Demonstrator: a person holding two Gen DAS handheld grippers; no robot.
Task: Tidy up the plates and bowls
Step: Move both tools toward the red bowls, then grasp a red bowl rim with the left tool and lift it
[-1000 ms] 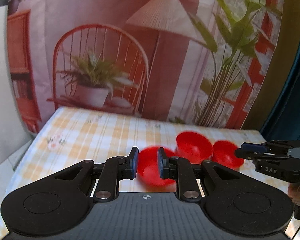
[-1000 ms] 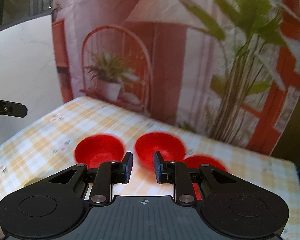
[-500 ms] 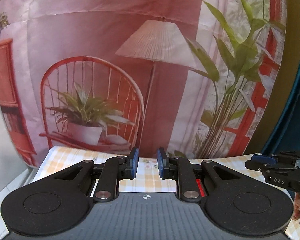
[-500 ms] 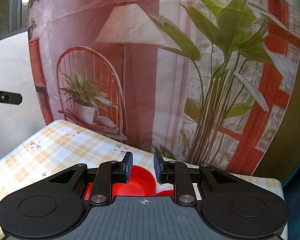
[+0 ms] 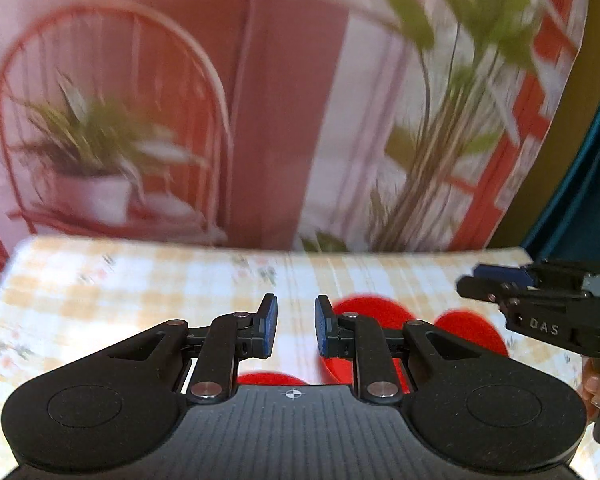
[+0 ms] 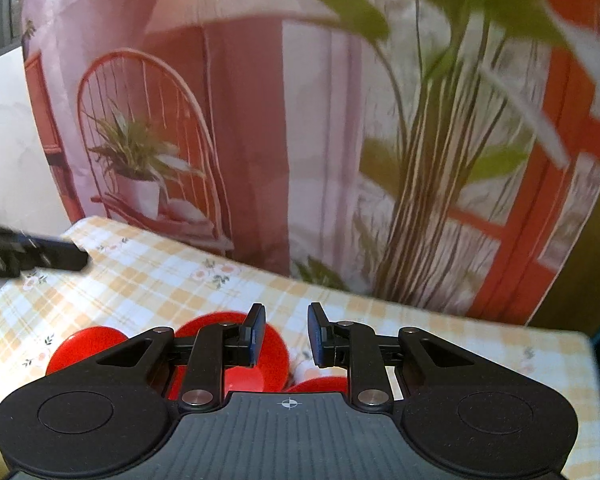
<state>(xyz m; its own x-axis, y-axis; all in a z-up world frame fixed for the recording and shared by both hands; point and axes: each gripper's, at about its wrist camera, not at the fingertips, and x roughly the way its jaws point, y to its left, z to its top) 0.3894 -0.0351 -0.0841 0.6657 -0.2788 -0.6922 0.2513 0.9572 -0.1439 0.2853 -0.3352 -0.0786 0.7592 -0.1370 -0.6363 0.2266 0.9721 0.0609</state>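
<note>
Three red bowls sit on the checked tablecloth, partly hidden behind my grippers. In the left wrist view one bowl (image 5: 374, 312) shows right of my fingers, another (image 5: 470, 330) further right, a third (image 5: 272, 379) just under the jaws. My left gripper (image 5: 296, 326) is open and empty above the cloth. In the right wrist view my right gripper (image 6: 286, 334) is open and empty over the middle bowl (image 6: 274, 354), with a bowl (image 6: 86, 344) to the left and another (image 6: 316, 384) below the jaws. The right gripper (image 5: 500, 280) also shows at the left view's right edge.
The table (image 6: 148, 276) has a yellow checked cloth with small flowers. A printed backdrop (image 6: 240, 120) with chair, lamp and plants hangs right behind the far table edge. The left gripper's tip (image 6: 52, 258) juts in from the left in the right wrist view.
Both views have tilted back down from the backdrop, so the table and red bowls show again. Both grippers stay open at about the same width.
</note>
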